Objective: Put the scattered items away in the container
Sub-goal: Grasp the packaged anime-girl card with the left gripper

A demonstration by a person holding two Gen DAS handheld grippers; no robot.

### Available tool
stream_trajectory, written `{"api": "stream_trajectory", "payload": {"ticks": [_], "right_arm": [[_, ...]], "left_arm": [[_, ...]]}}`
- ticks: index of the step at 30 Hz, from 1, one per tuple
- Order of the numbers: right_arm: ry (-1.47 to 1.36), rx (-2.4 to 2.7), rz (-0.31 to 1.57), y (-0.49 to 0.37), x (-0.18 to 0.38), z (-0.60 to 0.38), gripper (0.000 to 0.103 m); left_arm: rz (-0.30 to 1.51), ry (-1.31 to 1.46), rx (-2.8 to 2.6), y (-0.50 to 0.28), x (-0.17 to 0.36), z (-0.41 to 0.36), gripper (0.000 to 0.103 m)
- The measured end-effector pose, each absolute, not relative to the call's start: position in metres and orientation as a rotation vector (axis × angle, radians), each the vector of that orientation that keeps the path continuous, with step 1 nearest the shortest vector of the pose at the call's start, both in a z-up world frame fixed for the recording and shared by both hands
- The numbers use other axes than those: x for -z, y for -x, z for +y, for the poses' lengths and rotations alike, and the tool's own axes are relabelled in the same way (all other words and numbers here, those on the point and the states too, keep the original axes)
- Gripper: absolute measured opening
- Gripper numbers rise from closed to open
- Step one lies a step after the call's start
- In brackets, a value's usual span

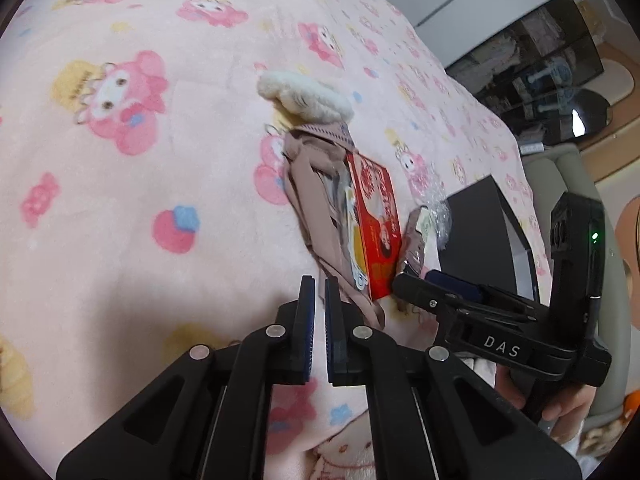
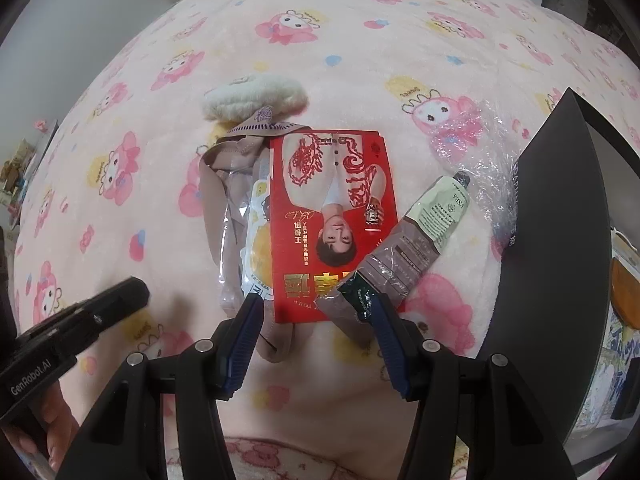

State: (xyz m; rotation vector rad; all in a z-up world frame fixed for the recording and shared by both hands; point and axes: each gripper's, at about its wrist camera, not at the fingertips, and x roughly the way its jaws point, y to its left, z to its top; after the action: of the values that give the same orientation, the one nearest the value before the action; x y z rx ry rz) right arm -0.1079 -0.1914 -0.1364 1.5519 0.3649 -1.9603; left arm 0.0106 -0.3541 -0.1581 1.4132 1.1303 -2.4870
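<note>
A red printed card (image 2: pixel 332 224) lies on the pink blanket over a beige strap item (image 2: pixel 224 184) and a clear packet with a yellow sticker (image 2: pixel 256 256). A brown-and-cream tube (image 2: pixel 412 240) lies at the card's right edge. A white fluffy piece (image 2: pixel 256 98) sits beyond. The dark box container (image 2: pixel 560 260) stands at the right. My right gripper (image 2: pixel 316 312) is open, its jaws spanning the card's near edge and the tube's end. My left gripper (image 1: pixel 320 292) is shut and empty, just left of the pile (image 1: pixel 376 224). The right gripper also shows in the left wrist view (image 1: pixel 416 284).
Crumpled clear plastic wrap (image 2: pixel 480 140) lies between the tube and the box. The bed's edge drops off to the right, with a dark shelf unit (image 1: pixel 540 68) and a round table beyond. The blanket (image 1: pixel 140 220) spreads wide to the left.
</note>
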Motion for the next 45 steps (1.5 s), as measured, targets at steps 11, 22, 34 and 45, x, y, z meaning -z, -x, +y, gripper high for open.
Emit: {"api": "stream_trajectory", "payload": {"ticks": [11,22,34,45], "right_arm": [[-1.609,1.936,0.41,0.116,0.152,-0.188,0.052],[-1.619,1.858,0.42,0.104,0.154,-0.194,0.055],[-1.566,1.707,0.296,0.1,0.134,-0.209,0.056],[-1.653,1.569,0.248,0.099,0.167,-0.226,0.06]], "left_arm": [[1.182,-1.52,2.51,0.047,0.186,-0.339,0.021],[1.273,-1.455,2.506,0.033,0.185,-0.343,0.0],[1.126,-1.351,2.353,-0.058,0.167,-0.383,0.008],[1.09,-1.349,2.341,-0.035,0.184,-0.38,0.03]]}}
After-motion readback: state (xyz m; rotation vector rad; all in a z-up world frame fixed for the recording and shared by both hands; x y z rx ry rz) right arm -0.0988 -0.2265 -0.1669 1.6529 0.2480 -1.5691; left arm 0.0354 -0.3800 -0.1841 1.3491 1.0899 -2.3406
